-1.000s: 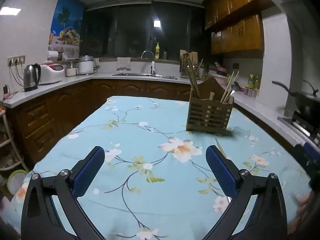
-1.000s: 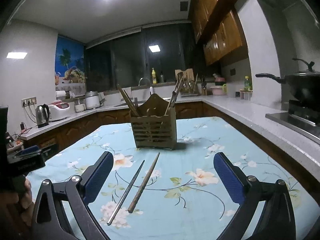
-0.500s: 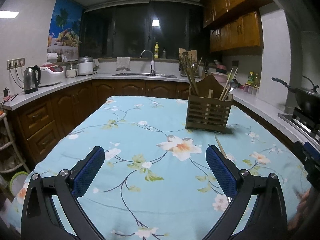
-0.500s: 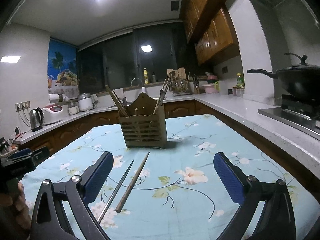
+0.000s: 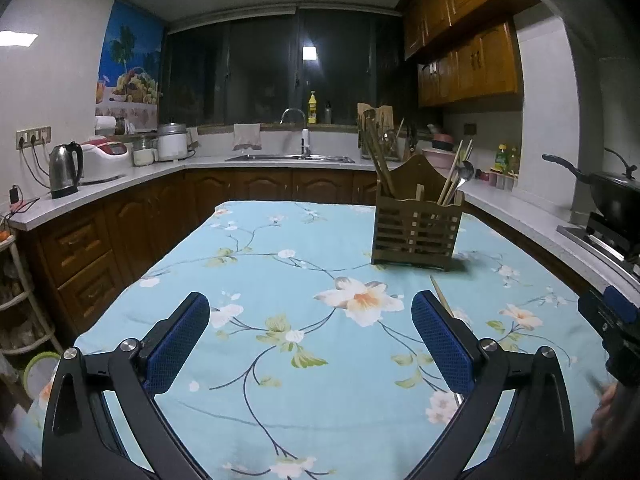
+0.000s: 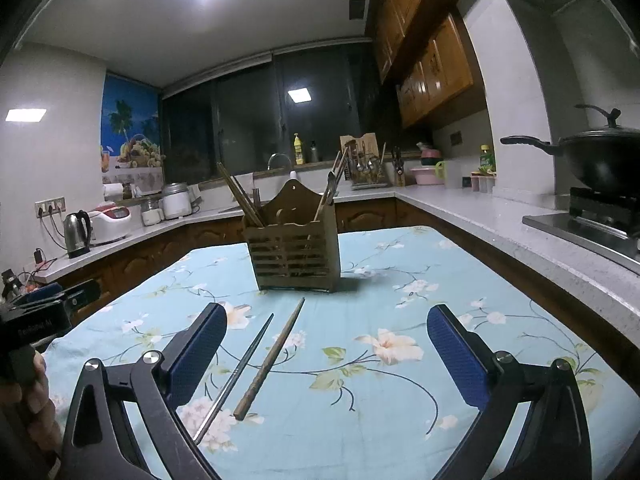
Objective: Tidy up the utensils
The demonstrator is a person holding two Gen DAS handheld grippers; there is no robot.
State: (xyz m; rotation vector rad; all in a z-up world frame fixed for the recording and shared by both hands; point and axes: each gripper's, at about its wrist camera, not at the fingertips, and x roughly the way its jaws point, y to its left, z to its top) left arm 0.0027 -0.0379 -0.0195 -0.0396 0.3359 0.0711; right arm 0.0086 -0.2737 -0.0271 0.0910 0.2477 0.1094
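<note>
Both grippers hover low over the tabletop (image 5: 280, 420), which is covered in a light blue floral cloth. The left gripper (image 5: 310, 338) has its fingers spread wide with nothing between them, and the right gripper (image 6: 326, 346) is likewise released and empty. A wooden utensil holder (image 6: 294, 256) stands upright farther back on the cloth, with chopsticks and a spoon leaning out of its compartments. In front of it, two loose chopsticks lie side by side on the cloth, close but apart: a metal chopstick (image 6: 236, 376) and a wooden chopstick (image 6: 270, 358), both nearer the right gripper's left finger.
</note>
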